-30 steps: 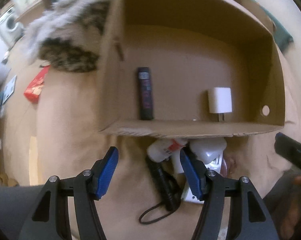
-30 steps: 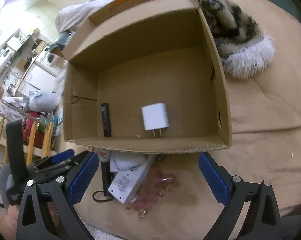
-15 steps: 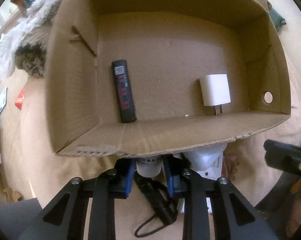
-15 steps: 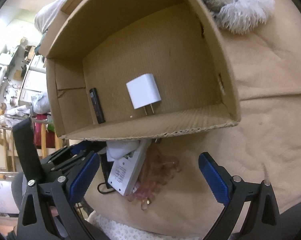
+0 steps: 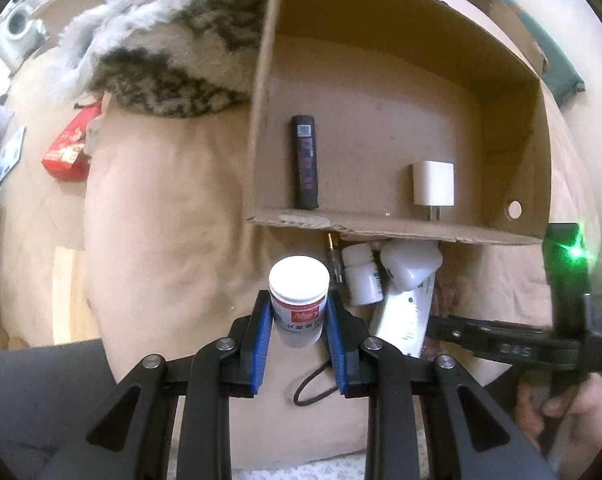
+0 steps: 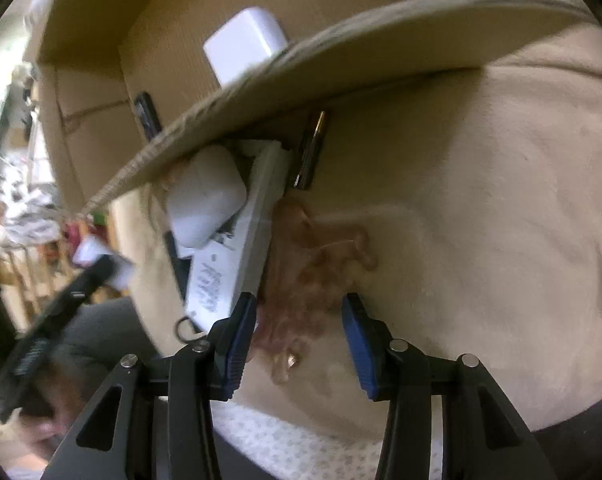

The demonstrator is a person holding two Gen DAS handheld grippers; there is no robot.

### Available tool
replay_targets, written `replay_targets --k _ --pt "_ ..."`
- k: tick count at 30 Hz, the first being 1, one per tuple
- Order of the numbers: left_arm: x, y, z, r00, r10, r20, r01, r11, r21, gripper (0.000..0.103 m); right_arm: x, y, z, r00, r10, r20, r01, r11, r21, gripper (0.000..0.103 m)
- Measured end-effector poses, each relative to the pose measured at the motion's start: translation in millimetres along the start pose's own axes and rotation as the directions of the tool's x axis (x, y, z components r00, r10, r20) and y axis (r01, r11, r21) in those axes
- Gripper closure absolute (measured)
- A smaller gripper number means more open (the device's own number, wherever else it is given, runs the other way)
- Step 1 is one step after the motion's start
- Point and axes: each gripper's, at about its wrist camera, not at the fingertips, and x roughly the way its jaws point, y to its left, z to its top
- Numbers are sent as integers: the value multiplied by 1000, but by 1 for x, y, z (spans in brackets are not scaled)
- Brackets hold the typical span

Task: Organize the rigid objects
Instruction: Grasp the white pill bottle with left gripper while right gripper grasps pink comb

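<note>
Gripping a small white plastic pill bottle with a red-and-white label (image 5: 299,300), the left gripper (image 5: 299,338) has its blue pads pressed on both sides of the bottle body, cap toward the open brown cardboard box (image 5: 497,236). Bottle sits just in front of the box's near wall, seemingly lifted clear of the beige blanket (image 5: 161,240).

Right gripper (image 6: 299,340) is low over the clutter in front of that same wall. Its jaws have just been closing and now stand about half-wide around a translucent pink plastic piece (image 6: 321,272); the blur hides whether the pads touch it yet.

Outward from there, all tucked by the box's near wall: a white rectangular power strip w/ printed label (image 6: 225,268), a rounded white adapter block (image 6: 205,200) lying on it, a second small white bottle (image 5: 363,278), and a thin black-and-brass pen-like stick (image 6: 311,148). Inside the box: a slim black stick-shaped device (image 5: 305,168) toward its left wall and a square white wall charger (image 5: 433,184) toward its right.

Step in hand, as I read it: mid-sort, left hand has one item picked, right going for another. Next, probably: carry the bottle over the near wall and release it on bare box floor, approx between the two items. Right gripper needs a firm close on the pink piece before lifting; it looks flimsy and tangled, so it may drag the strip.
</note>
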Motion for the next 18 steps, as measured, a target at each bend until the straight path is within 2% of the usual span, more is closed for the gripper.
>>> replay_targets --k 4,5,8,9,11,15,18 --pt "3 7 -1 1000 -10 -2 10 999 -39 79 5 8 4 998 -38 40 39 999 -9 57" --pt "2 6 -1 1000 -7 5 7 999 -41 79 4 10 4 997 -68 42 69 997 -34 65" --pt "-1 5 1 1000 -8 30 10 999 -48 79 1 20 1 987 -145 72 153 980 -129 67" --pt "-2 6 1 999 -8 37 10 999 -51 79 -1 22 1 980 -176 90 187 972 -142 68" --pt "-4 6 1 999 -11 44 14 998 -57 79 -6 27 0 949 -282 143 305 935 -179 68" --pt "-2 6 2 999 -21 36 24 997 -67 79 -2 22 5 949 -282 141 303 940 -158 68" --pt "0 5 2 999 -9 37 12 998 -67 79 6 36 8 925 -334 183 369 906 -209 65"
